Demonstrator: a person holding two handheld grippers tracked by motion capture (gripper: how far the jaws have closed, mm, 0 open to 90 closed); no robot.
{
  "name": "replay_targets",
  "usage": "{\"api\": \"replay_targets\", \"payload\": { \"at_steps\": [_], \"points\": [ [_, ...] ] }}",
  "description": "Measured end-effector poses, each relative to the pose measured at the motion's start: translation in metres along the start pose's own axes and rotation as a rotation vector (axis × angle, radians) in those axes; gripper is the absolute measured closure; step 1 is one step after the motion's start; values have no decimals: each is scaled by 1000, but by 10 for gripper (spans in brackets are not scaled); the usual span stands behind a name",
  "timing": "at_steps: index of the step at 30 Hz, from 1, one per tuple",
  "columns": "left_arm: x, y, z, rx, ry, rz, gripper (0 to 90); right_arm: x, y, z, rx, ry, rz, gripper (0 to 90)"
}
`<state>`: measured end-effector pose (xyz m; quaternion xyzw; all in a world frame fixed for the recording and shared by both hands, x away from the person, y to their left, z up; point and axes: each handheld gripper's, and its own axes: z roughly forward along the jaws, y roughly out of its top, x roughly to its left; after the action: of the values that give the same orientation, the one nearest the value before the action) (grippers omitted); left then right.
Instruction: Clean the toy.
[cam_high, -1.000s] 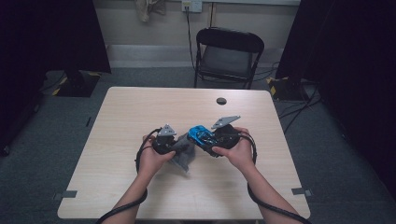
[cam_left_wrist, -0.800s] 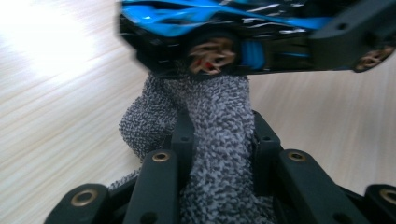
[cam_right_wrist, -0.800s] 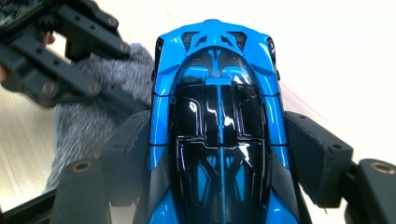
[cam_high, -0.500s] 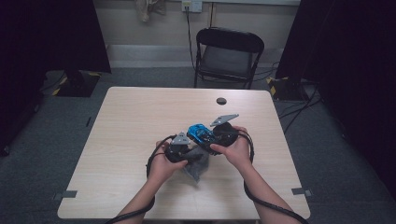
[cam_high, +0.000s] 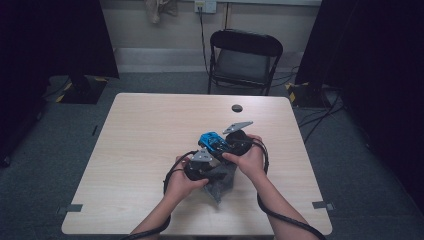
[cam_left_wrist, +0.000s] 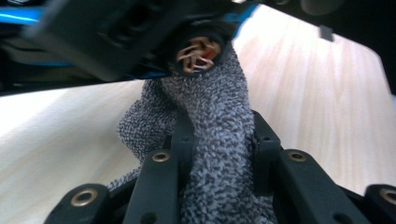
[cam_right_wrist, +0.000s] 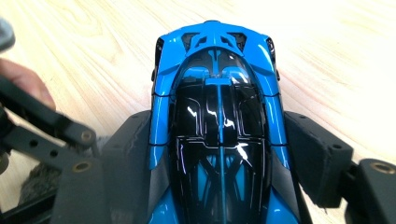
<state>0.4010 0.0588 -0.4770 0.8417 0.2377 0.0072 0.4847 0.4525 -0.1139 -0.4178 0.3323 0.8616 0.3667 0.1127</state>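
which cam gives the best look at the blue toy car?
Right gripper view: the blue toy car is seen from above, close up, sides clamped between the right gripper jaws. High view shows it small between both hands. Left gripper view catches blurred blue edges above the grey cloth.

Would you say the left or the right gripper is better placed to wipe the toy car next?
Probably the left: the left gripper is shut on the speckled grey knitted cloth, right beside the glossy blue and black toy car, while the right gripper is occupied, clamped on the car's sides.
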Motion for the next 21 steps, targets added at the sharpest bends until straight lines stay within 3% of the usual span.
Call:
{"api": "replay_targets", "payload": {
  "at_steps": [4, 9, 16, 21],
  "points": [
    [1, -2, -3, 31, 12, 0, 696, -1, -1, -1, 3, 2, -2, 282],
    [18, -4, -21, 29, 116, -15, 696, -1, -3, -7, -12, 15, 3, 282],
    [51, -8, -49, -5, 261, -80, 696, 2, -5, -13, -15, 20, -21, 282],
    [62, -10, -55, -17, 300, -95, 696, 6, -7, -14, -11, 31, -37, 282]
  ]
}}
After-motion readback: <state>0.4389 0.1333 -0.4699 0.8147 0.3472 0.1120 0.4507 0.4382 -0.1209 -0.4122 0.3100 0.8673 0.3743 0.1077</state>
